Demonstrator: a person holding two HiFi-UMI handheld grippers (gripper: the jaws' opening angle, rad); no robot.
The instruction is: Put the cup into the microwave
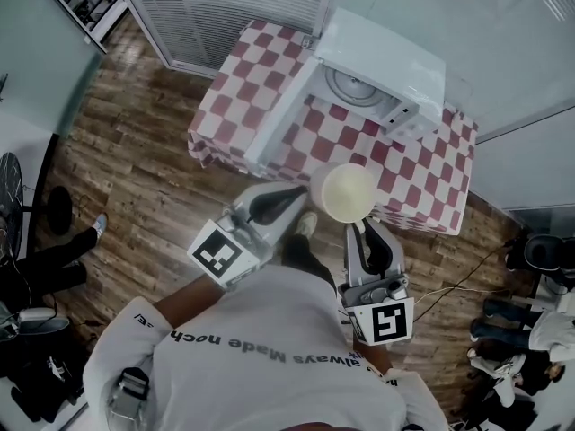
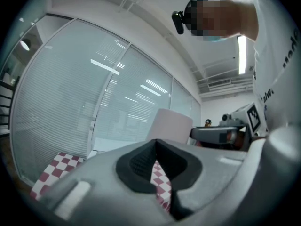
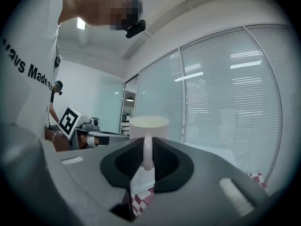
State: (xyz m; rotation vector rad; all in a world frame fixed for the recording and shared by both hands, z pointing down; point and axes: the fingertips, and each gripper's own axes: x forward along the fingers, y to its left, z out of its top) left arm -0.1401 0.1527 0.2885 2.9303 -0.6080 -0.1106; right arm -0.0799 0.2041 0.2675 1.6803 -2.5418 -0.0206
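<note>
Cup [image 1: 343, 191]: smooth, round, cream; upright, mouth up.
Right tool [image 1: 362, 228]: squeezes the cup's thin handle.
Left tool [image 1: 295, 196]: narrow, holds nothing.
Microwave [image 1: 386, 65]: white box, door open, counter's [image 1: 235, 106] far edge.

White shirt, grey hand-held grippers

White shirt [image 1: 260, 348] with black lettering, lower centre; grey plastic left gripper [image 1: 296, 194] and right gripper [image 1: 364, 229] with black ribbed pads; white black-marked left cube [image 1: 218, 254], matching right cube [image 1: 382, 323].
</note>
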